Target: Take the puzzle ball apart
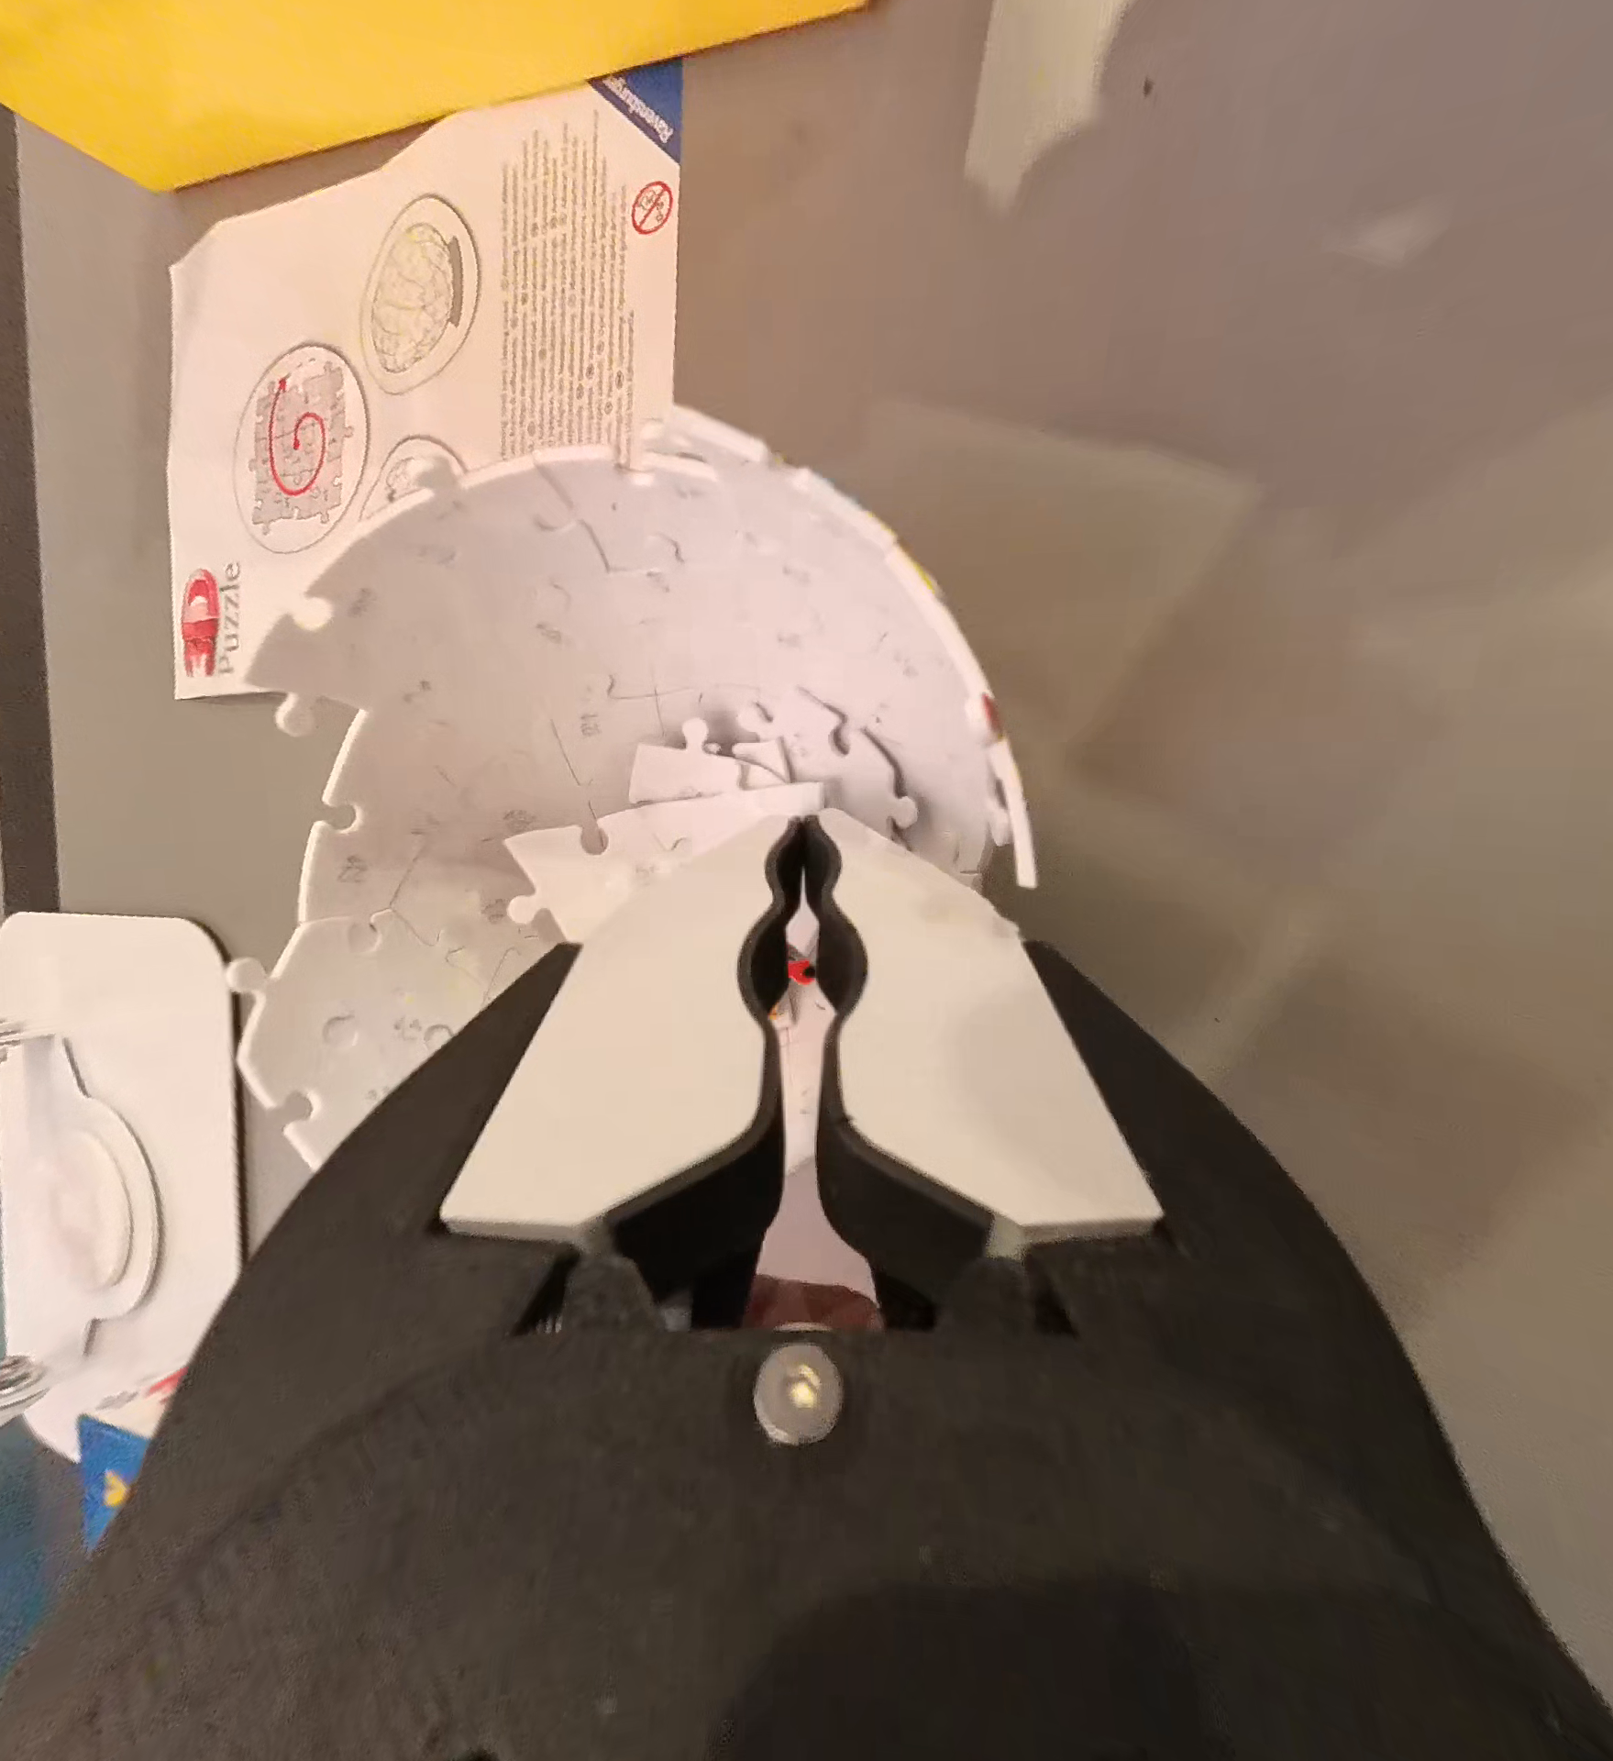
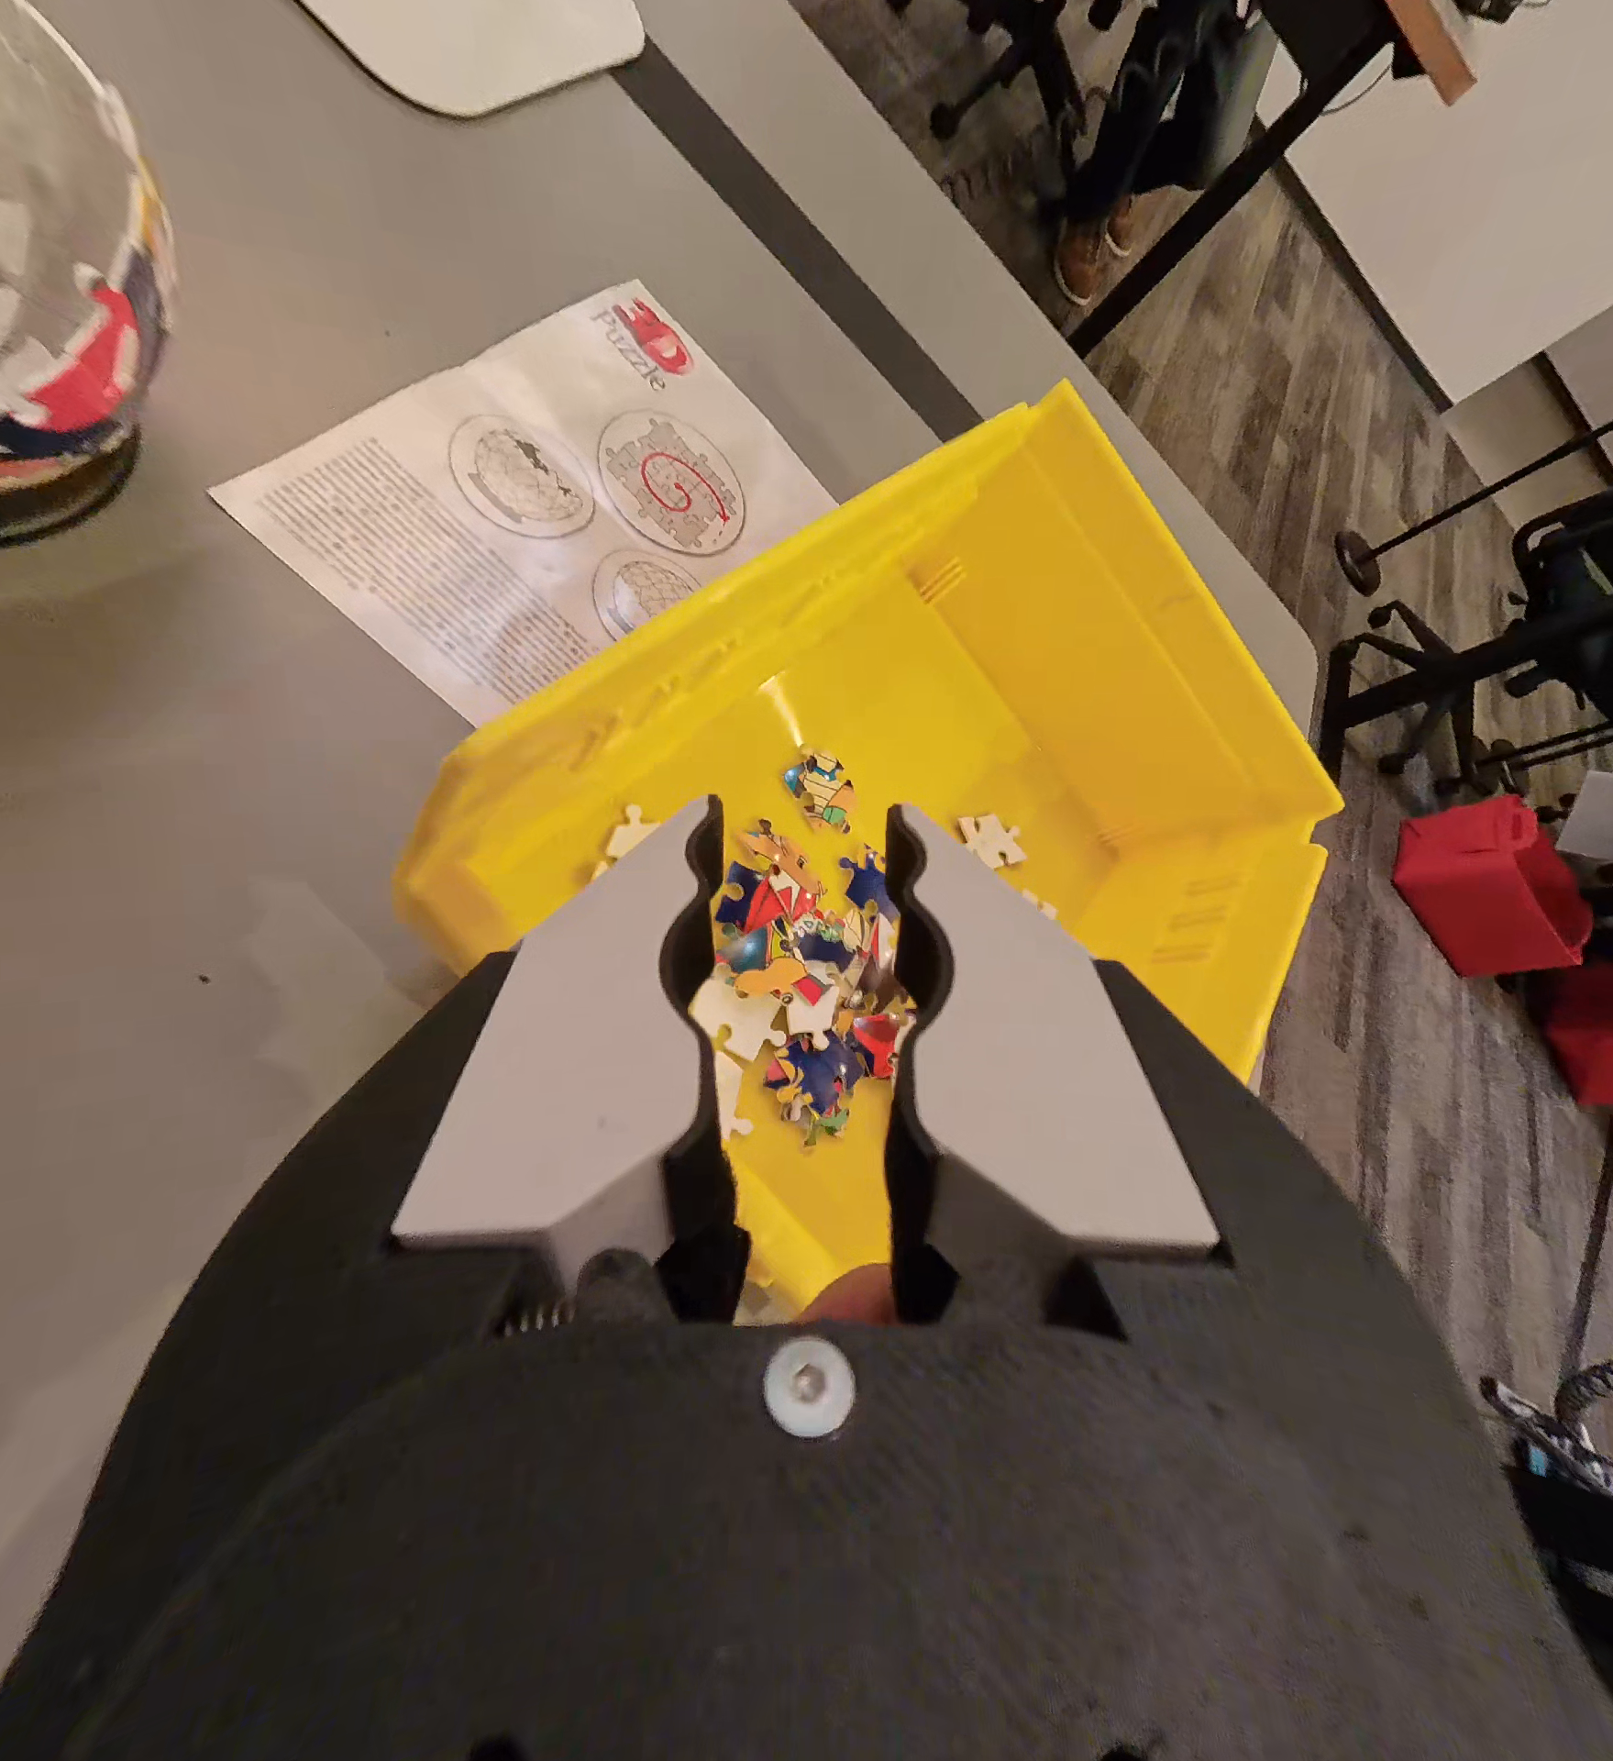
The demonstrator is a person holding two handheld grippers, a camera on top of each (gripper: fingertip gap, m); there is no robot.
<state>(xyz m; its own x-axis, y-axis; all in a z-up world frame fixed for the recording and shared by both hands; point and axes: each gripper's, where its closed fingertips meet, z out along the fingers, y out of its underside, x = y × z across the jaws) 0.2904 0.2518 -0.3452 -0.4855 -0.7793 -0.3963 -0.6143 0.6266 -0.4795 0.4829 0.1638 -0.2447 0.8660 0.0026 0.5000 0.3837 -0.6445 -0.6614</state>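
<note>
In the left wrist view the puzzle ball (image 1: pixel 593 667) is a partial shell with its white inside facing me and a jagged rim. A few loose white pieces (image 1: pixel 688 772) lie inside it. My left gripper (image 1: pixel 807 839) is shut on the shell's near rim. In the right wrist view the puzzle ball (image 2: pixel 30 286) is at the top left on a dark base, with its coloured outside showing. My right gripper (image 2: pixel 802 819) is open and empty above the yellow bin (image 2: pixel 1021 648). Several loose puzzle pieces (image 2: pixel 802 953) lie in the bin.
An instruction sheet (image 2: pixel 516 505) lies on the grey table between the ball and the bin; it also shows in the left wrist view (image 1: pixel 421 381). A white plastic holder (image 1: pixel 107 1096) sits left of the ball. The table edge runs just past the bin. Red bins (image 2: pixel 1488 886) and chairs stand on the floor. Across from one pair of fingers to the other is roughly 25 cm.
</note>
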